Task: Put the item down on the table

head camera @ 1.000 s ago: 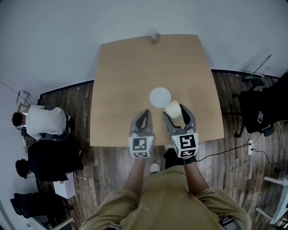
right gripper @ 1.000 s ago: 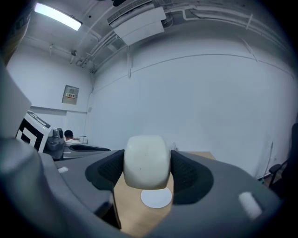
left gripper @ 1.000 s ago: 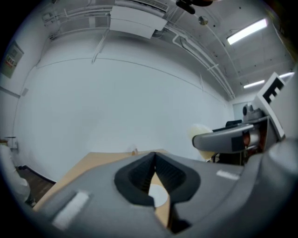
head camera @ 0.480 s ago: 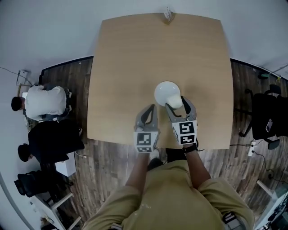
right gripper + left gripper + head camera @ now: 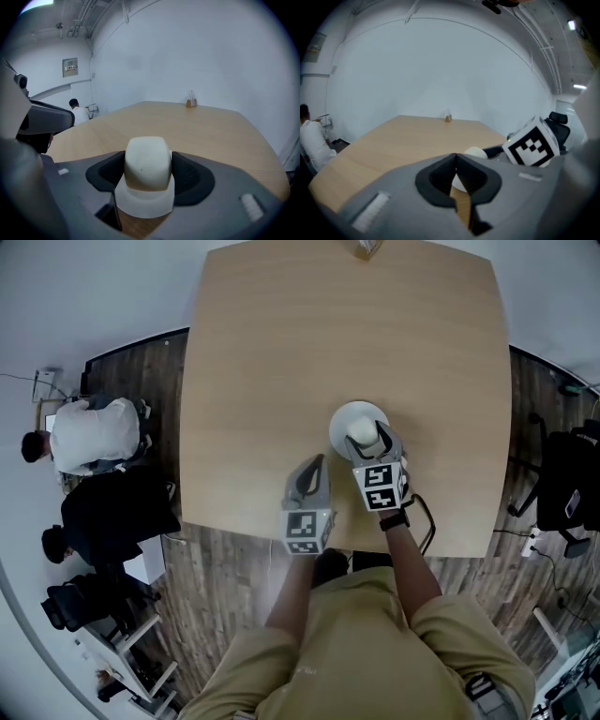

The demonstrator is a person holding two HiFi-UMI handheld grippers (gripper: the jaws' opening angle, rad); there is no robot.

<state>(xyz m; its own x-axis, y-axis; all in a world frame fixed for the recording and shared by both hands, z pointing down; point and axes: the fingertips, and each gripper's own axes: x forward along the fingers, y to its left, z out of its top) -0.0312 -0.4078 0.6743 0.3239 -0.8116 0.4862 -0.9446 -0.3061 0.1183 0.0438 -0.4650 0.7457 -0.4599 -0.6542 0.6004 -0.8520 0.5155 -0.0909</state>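
cream rounded item [image 5: 146, 159] clamped between the dark pads of the right gripper [image 5: 148, 174], jaws pressed to its two sides, poised directly over a white plate [image 5: 144, 202] – touching the plate or just above it, impossible to tell. in the head view, item [image 5: 360, 431] and plate [image 5: 359, 418] on the right half of the table [image 5: 281, 352], closer to the near edge than to the far one.

right gripper [image 5: 367, 441] pointed away from the body toward the far edge, marker cube facing up, right forearm [image 5: 407, 563] bare and stretched in over the near edge, a dark strap at the wrist.

left gripper [image 5: 310, 471] just beside it on the left, a little nearer the near edge, hanging over the wood with nothing in it – jaws drawn together, tips meeting in the left gripper view [image 5: 456, 161], only a thin slit of table showing below. left forearm [image 5: 292, 592] bare, also crossing the near edge.

small object [image 5: 366, 247] upright at the middle of the far edge. off the left edge, on the dark floor, a seated person [image 5: 94, 432] in a white shirt.
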